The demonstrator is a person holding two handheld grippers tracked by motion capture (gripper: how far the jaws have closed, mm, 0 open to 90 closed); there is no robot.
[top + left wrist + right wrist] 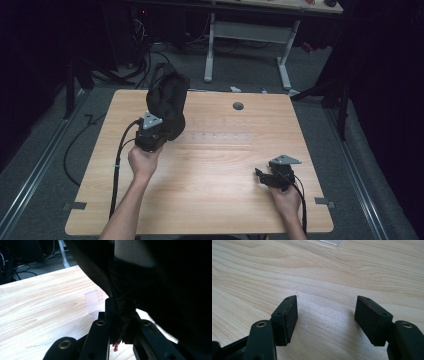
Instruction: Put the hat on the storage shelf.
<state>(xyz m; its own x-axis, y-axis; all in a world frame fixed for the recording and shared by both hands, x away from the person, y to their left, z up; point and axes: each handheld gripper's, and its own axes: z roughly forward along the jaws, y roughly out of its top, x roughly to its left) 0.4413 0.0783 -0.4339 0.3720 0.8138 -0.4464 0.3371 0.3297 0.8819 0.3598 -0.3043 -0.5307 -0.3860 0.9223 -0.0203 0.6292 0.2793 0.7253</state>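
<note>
Over the far left of the pale wooden worktop (215, 165), the left tool (117, 322) clamps a bulky black fabric bag (167, 102); the right tool (325, 320) rests near right, jaws apart.

pretty dim room overall. in the high view the table (210, 165) is the one lit patch, light falling from above, and the floor and corners drop off to near black. the picture's soft and a bit grainy. the black bag (167, 102) is basically a dark blob with no detail. left gripper view is mostly crushed shadow, with the close-up fabric and jaws blurry. right gripper view is brighter, wood grain sharp, soft shadows under the jaws, slight blur at the bottom edge.
</note>
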